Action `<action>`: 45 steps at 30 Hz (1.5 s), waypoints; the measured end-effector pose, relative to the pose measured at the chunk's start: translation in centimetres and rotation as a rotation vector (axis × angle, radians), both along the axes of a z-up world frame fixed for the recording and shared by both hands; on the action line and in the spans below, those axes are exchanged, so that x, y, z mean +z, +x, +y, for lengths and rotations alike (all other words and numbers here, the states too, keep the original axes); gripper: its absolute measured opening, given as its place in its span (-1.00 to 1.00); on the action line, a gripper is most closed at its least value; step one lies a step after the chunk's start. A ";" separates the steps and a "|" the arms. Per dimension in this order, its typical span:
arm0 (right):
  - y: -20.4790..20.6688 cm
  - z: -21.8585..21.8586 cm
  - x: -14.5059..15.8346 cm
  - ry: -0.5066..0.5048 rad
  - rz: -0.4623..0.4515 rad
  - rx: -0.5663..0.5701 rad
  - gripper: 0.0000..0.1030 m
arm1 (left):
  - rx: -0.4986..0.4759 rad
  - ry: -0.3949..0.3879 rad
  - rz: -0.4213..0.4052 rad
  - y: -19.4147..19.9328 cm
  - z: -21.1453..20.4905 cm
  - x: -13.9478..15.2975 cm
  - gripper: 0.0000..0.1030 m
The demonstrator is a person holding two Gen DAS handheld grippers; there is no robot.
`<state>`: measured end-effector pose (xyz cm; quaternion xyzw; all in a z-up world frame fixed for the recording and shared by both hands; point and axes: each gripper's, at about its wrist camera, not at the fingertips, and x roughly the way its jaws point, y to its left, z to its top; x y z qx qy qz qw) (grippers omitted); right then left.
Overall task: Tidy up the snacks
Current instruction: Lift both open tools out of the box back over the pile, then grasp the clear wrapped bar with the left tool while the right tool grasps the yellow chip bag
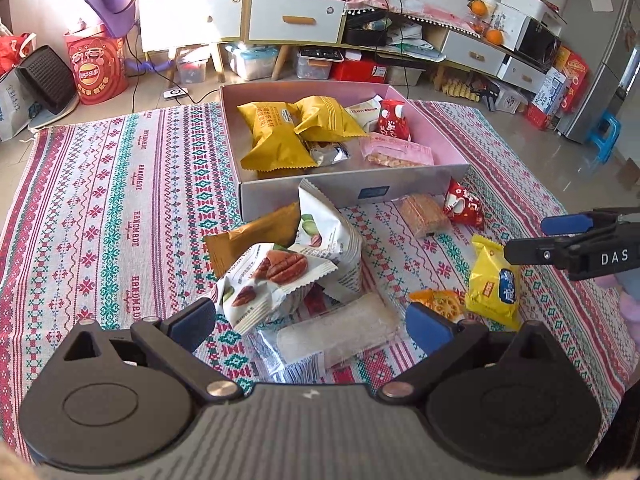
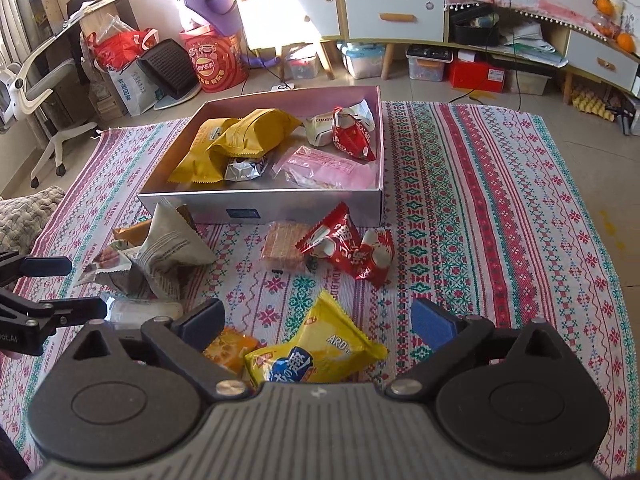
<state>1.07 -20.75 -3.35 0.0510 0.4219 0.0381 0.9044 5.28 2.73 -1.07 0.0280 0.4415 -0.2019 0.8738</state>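
Observation:
A pink box (image 1: 436, 118) (image 2: 376, 148) on the patterned cloth holds several snacks, among them yellow packs (image 1: 276, 132) (image 2: 240, 136). Loose snacks lie in front of it. My left gripper (image 1: 312, 324) is open over white nut packs (image 1: 276, 276) and a clear-wrapped white bar (image 1: 340, 332). My right gripper (image 2: 320, 320) is open over a yellow pack (image 2: 320, 352) (image 1: 494, 284) and an orange pack (image 2: 228, 348) (image 1: 440, 300). Red packs (image 2: 348, 248) (image 1: 464, 204) and a wafer pack (image 2: 284, 246) (image 1: 422, 208) lie near the box front.
The cloth (image 1: 100, 220) (image 2: 500, 200) covers the floor. Behind it stand cabinets (image 1: 296, 16), storage bins, a red Lay's bag (image 1: 96, 64) and a fridge (image 1: 596, 60). An office chair (image 2: 44, 92) stands at the left in the right wrist view.

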 end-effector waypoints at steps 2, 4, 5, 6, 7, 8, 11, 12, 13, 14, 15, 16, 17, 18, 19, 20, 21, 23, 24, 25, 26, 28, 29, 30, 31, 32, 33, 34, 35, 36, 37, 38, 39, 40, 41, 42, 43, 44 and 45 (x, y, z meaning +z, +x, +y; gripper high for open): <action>-0.2 -0.1 -0.3 -0.009 0.006 -0.002 0.93 | -0.032 0.015 -0.009 -0.7 -0.1 -0.1 0.98; -0.4 -0.3 -0.5 -0.011 0.013 -0.009 0.93 | -0.071 0.022 -0.025 -1.3 -0.1 0.0 0.96; -0.4 -0.4 -0.7 -0.011 0.019 -0.015 0.93 | -0.089 0.020 -0.031 -1.5 -0.2 0.1 0.93; -0.4 -0.4 -0.9 -0.012 0.028 -0.020 0.93 | -0.109 0.018 -0.034 -1.7 -0.3 0.2 0.91; -0.4 -0.4 -1.1 -0.013 0.039 -0.023 0.92 | -0.130 0.018 -0.033 -1.9 -0.5 0.2 0.85; -0.3 -0.4 -1.2 -0.014 0.053 -0.024 0.91 | -0.149 0.023 -0.031 -2.0 -0.7 0.3 0.72; -0.3 -0.7 -1.2 0.025 0.079 -0.040 0.89 | -0.214 0.018 -0.059 -2.9 -1.1 0.8 0.63; -0.4 -0.9 -1.2 0.042 0.079 -0.048 0.89 | -0.229 0.009 -0.057 -2.9 -1.2 0.7 0.63; -0.3 -1.0 -1.4 0.052 0.090 -0.056 0.89 | -0.241 0.008 -0.046 -2.8 -1.5 0.6 0.59; -0.2 -1.0 -1.5 0.055 0.101 -0.062 0.87 | -0.252 0.013 -0.040 -2.7 -1.7 0.4 0.55; -0.1 -1.0 -1.7 0.057 0.109 -0.065 0.85 | -0.259 0.020 -0.039 -2.7 -1.9 0.2 0.54; -0.1 -0.9 -1.7 0.056 0.111 -0.065 0.83 | -0.267 0.037 -0.041 -2.4 -2.2 0.0 0.53; -0.1 -0.9 -1.8 0.053 0.111 -0.063 0.83 | -0.275 0.053 -0.042 -2.2 -2.5 -0.2 0.52; 0.0 -0.8 -1.8 0.049 0.111 -0.062 0.83 | -0.284 0.069 -0.039 -2.0 -2.7 -0.5 0.50; 0.1 -0.8 -1.9 0.048 0.112 -0.064 0.82 | -0.292 0.085 -0.034 -1.7 -2.9 -0.8 0.45; 0.1 -0.7 -1.9 0.050 0.114 -0.065 0.78 | -0.301 0.101 -0.029 -1.4 -3.1 -1.1 0.41; 0.2 -0.6 -2.0 0.055 0.116 -0.065 0.76 | -0.310 0.114 -0.027 -1.2 -3.3 -1.3 0.38; 0.4 -0.6 -2.1 0.063 0.114 -0.069 0.67 | -0.328 0.145 -0.023 -0.6 -3.7 -1.8 0.30; 0.5 -0.5 -2.2 0.063 0.114 -0.068 0.65 | -0.330 0.154 -0.020 -0.4 -3.9 -2.0 0.29; 0.6 -0.4 -2.2 0.059 0.114 -0.066 0.60 | -0.331 0.163 -0.012 -0.1 -3.9 -2.2 0.26; 0.7 -0.3 -2.3 0.053 0.114 -0.063 0.54 | -0.328 0.172 -0.003 0.0 -4.0 -2.4 0.24; 0.8 -0.2 -2.6 0.044 0.120 -0.061 0.48 | -0.324 0.197 0.008 0.1 -4.0 -2.8 0.22; 0.9 -0.1 -2.8 0.042 0.127 -0.053 0.45 | -0.323 0.208 0.010 0.0 -4.0 -2.9 0.22; 0.8 0.0 -2.9 0.042 0.130 -0.047 0.43 | -0.323 0.211 0.012 0.0 -4.0 -2.9 0.22; 0.8 0.1 -3.1 0.041 0.130 -0.041 0.41 | -0.323 0.211 0.017 -0.1 -3.9 -2.9 0.22; 0.7 0.1 -3.1 0.038 0.127 -0.037 0.41 | -0.322 0.208 0.024 -0.2 -3.8 -2.8 0.21; 0.6 0.2 -3.0 0.031 0.125 -0.030 0.40 | -0.322 0.205 0.031 -0.3 -3.8 -2.8 0.21; 0.6 0.2 -2.9 0.025 0.126 -0.025 0.40 | -0.324 0.201 0.039 -0.5 -3.8 -2.8 0.20; 0.5 0.2 -2.9 0.021 0.131 -0.022 0.40 | -0.328 0.200 0.047 -0.7 -3.8 -2.8 0.20; 0.4 0.1 -2.8 0.019 0.137 -0.019 0.40 | -0.334 0.199 0.054 -0.9 -3.8 -2.8 0.20; 0.4 0.0 -2.7 0.016 0.147 -0.012 0.39 | -0.340 0.199 0.059 -1.2 -3.9 -2.7 0.20; 0.3 0.0 -2.6 0.014 0.153 -0.003 0.39 | -0.346 0.197 0.067 -1.4 -4.0 -2.7 0.20; 0.3 -0.1 -2.5 0.010 0.161 0.007 0.39 | -0.354 0.192 0.075 -1.7 -4.0 -2.7 0.20; 0.2 -0.2 -2.5 0.005 0.166 0.014 0.37 | -0.360 0.186 0.083 -1.9 -4.1 -2.6 0.20; 0.1 -0.3 -2.4 0.000 0.170 0.018 0.36 | -0.366 0.180 0.091 -2.0 -4.1 -2.6 0.20; 0.1 -0.4 -2.4 -0.005 0.173 0.019 0.36 | -0.372 0.173 0.099 -2.1 -4.1 -2.5 0.20; 0.0 -0.5 -2.3 -0.006 0.175 0.016 0.35 | -0.372 0.170 0.098 -2.2 -4.1 -2.4 0.20; -0.1 -0.7 -2.2 -0.004 0.175 0.011 0.35 | -0.367 0.170 0.093 -2.2 -4.1 -2.4 0.20; -0.1 -0.8 -2.1 0.002 0.174 0.006 0.35 | -0.359 0.171 0.087 -2.1 -4.0 -2.4 0.21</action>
